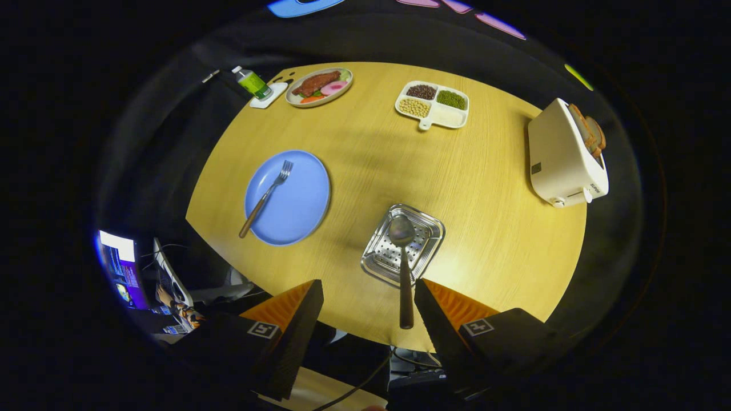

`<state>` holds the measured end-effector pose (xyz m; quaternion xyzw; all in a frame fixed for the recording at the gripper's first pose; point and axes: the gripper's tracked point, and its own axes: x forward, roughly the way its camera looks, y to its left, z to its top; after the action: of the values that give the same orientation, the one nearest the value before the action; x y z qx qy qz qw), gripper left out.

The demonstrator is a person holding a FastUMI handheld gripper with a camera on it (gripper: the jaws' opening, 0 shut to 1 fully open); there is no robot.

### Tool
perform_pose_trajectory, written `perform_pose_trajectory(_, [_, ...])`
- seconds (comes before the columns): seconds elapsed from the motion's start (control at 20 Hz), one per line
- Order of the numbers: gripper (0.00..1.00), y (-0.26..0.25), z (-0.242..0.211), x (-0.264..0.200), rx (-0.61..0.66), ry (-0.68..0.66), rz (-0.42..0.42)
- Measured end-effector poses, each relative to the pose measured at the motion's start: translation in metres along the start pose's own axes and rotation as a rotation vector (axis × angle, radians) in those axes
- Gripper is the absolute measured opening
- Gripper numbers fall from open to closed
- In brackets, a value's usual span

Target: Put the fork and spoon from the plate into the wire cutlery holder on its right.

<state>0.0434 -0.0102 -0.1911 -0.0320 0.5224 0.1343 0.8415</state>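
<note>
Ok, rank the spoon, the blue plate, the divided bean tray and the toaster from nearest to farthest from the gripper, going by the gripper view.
1. spoon: between the open gripper fingers, bowl in the metal holder.
2. blue plate: ahead-left, fork on it.
3. toaster and bean tray: too close to call; toaster far right, tray far ahead.

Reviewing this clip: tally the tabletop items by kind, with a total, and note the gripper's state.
Cutlery: 2, fork, spoon
Plates and trays: 3, blue plate, food plate, divided tray
Cutlery holder: 1
Toaster: 1
Bottle: 1
Total: 8
Gripper: open, holding nothing.
</note>
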Motion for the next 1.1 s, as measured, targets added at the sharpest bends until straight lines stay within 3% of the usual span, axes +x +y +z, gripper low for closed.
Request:
perform_pose_trajectory(0.25, [1.00, 0.054, 0.020, -0.022, 0.010, -0.179, 0.042])
perform_pose_trajectory(0.45, [1.00, 0.104, 0.035, -0.012, 0.000, -0.254, 0.096])
perform_pose_trajectory(0.7, [1.00, 0.148, 0.045, 0.034, -0.023, -0.235, 0.121])
perform_pose_trajectory(1.1, [1.00, 0.187, 0.055, 0.126, 0.043, -0.119, 0.131])
